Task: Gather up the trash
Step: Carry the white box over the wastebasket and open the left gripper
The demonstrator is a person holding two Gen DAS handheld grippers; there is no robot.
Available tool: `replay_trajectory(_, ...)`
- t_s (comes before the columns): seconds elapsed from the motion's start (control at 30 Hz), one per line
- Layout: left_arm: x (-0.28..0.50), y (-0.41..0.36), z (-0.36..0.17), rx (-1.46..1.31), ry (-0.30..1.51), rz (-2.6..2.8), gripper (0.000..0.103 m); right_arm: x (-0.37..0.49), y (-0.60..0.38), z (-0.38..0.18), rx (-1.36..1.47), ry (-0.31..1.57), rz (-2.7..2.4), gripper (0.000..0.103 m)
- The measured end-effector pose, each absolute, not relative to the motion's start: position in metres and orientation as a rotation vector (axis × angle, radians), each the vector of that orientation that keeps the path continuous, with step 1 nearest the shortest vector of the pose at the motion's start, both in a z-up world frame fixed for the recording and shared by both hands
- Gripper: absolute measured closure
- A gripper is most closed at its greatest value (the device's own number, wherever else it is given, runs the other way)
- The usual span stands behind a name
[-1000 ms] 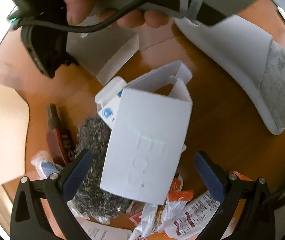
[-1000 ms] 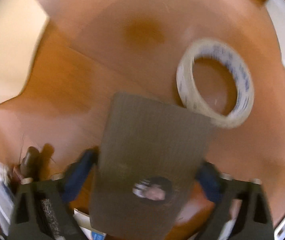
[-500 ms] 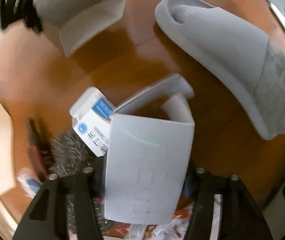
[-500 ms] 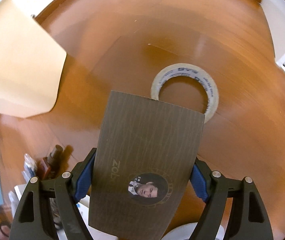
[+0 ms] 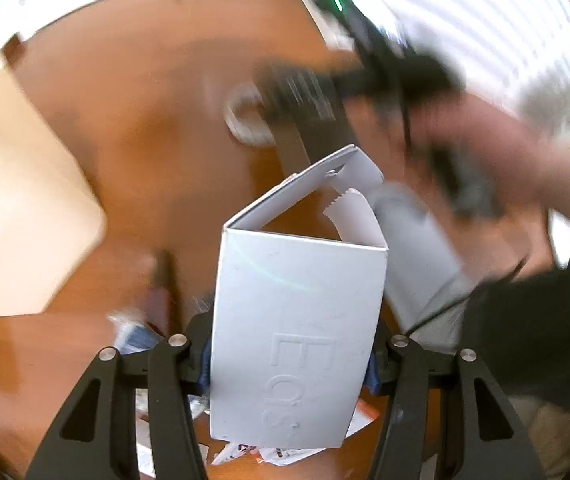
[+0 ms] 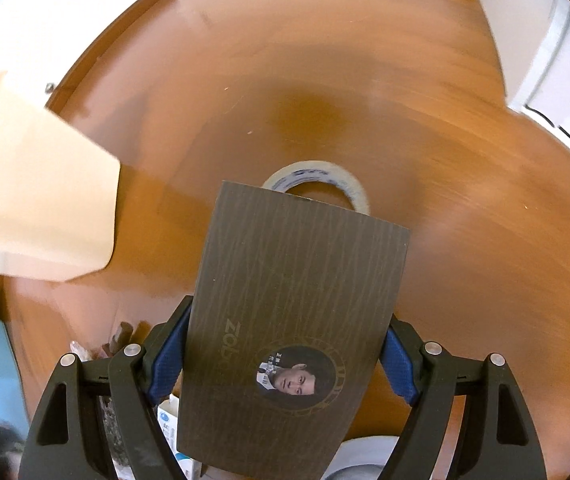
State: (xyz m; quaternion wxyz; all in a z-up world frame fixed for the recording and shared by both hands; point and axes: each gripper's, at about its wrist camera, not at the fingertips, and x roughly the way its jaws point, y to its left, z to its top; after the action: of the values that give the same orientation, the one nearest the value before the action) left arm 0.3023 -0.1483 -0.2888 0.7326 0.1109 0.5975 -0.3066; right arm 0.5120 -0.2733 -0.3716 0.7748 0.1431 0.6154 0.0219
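Boxes in both grippers right now: left gripper (image 5: 289, 364) pinches an open white carton (image 5: 297, 332) by its sides, right gripper (image 6: 285, 364) clamps a dark brown box (image 6: 285, 320), both held above the wood floor (image 6: 365, 100). Thin cardboard could buckle and slip out, I'd guess. Tape roll (image 6: 321, 178) lies below.

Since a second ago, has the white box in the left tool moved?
Yes. The white box has been lifted away from the floor litter, which now only peeks out beneath it, with the left tool clamped on it.
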Motion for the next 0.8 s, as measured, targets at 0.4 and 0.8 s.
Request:
replay_trajectory(0.4, 0.516, -0.040, -0.178, 0.130, 1.152, -0.209, 0.050, 0.494, -0.265, -0.392, 0.378, 1.358, 0.064, 0.020)
replay_trajectory(0.8, 0.596, 0.004, -0.348, 0.036, 1.750, 0.115, 0.049, 0.487, -0.279, -0.389, 0.355, 1.348, 0.092, 0.020)
